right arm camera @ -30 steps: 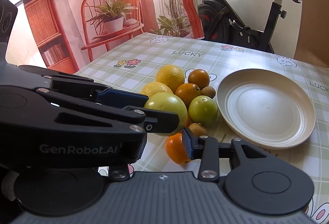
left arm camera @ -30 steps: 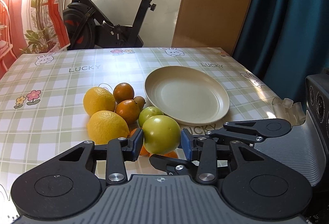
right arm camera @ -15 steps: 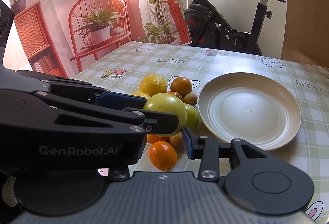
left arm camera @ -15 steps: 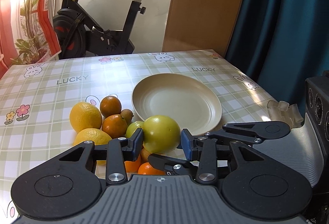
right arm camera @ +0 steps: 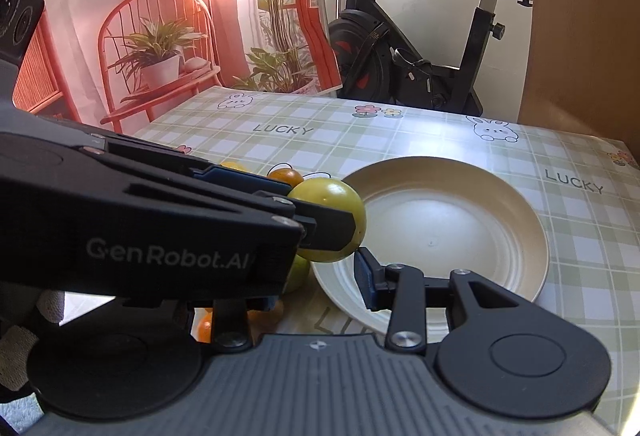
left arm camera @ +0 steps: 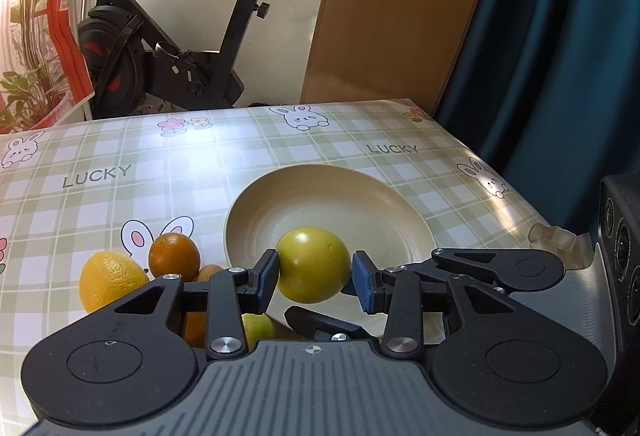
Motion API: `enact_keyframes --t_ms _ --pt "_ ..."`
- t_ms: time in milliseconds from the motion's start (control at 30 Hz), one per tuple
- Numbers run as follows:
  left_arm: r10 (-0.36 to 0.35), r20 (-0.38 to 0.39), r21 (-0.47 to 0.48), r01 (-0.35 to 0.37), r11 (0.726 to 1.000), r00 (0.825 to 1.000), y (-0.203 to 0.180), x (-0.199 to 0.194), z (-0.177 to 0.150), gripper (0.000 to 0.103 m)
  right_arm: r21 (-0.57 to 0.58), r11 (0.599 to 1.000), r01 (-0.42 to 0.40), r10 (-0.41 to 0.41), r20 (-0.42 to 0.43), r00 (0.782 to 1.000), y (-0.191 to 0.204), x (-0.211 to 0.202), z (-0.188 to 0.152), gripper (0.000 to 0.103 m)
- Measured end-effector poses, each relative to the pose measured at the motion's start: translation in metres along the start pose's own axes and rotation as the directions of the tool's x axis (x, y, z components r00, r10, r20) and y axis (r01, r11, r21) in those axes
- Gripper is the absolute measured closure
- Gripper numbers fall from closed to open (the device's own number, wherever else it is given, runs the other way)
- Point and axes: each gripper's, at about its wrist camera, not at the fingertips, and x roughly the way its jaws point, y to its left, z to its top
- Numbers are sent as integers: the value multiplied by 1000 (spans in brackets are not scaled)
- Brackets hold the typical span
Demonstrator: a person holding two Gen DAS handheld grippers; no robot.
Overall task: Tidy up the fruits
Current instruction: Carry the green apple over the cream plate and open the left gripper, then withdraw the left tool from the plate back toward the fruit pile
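Note:
My left gripper [left arm camera: 314, 278] is shut on a large yellow-green fruit [left arm camera: 313, 264] and holds it in the air over the near left rim of the cream plate [left arm camera: 360, 191]. The fruit also shows in the right wrist view [right arm camera: 334, 207], with the left gripper's body across it. My right gripper [right arm camera: 320, 268] is open and empty, low in front of the plate [right arm camera: 480, 220]. A lemon [left arm camera: 108, 282], oranges [left arm camera: 174, 256] and a small green fruit [left arm camera: 256, 330] lie left of the plate.
The checked tablecloth [left arm camera: 120, 171] covers the table. An exercise bike [left arm camera: 180, 35] stands behind its far edge. A wooden panel and a blue curtain [left arm camera: 560, 55] stand at the right. A clear plastic piece [left arm camera: 554, 236] lies near the right edge.
My left gripper has lifted the yellow-green fruit off the pile and carried it right and forward over the plate's rim. Both cameras have risen and moved closer to the plate.

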Motion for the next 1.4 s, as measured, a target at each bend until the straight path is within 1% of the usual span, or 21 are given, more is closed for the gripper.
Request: enact_keyframes --t_ms 133,267,400,500,667,833,1033,1267,1400 --pt "-4 -15 -18 3 1000 1000 10 22 10 61 -19 1000 12 -12 -10 1000 -11 20 6 63" --pt "-2 -40 -64 -1 998 999 21 42 18 61 -22 999 28 -28 -18 999 -21 38 9 63" --pt "18 -39 -79 -21 997 999 25 53 22 61 -24 999 29 -30 -35 999 -26 52 9 63" --pt "33 -33 -88 -36 995 999 24 59 27 61 -34 999 23 -24 -30 999 -27 58 10 63" --pt "41 -41 -80 -44 996 998 23 62 31 60 -46 998 30 -32 -42 999 -24 65 11 63" --pt "52 -29 -84 -54 995 998 24 55 28 60 -5 999 36 -37 -49 998 -27 61 8 63" --pt "59 7 -81 -58 995 998 19 35 28 58 42 999 35 -33 -45 998 -31 47 3 62" --pt "108 32 -57 -106 993 994 13 2 19 58 87 996 23 -21 -22 1000 -21 25 -4 62" --pt "149 55 -47 -147 988 987 9 -18 10 58 115 993 25 -25 -5 1000 -14 13 -10 62"
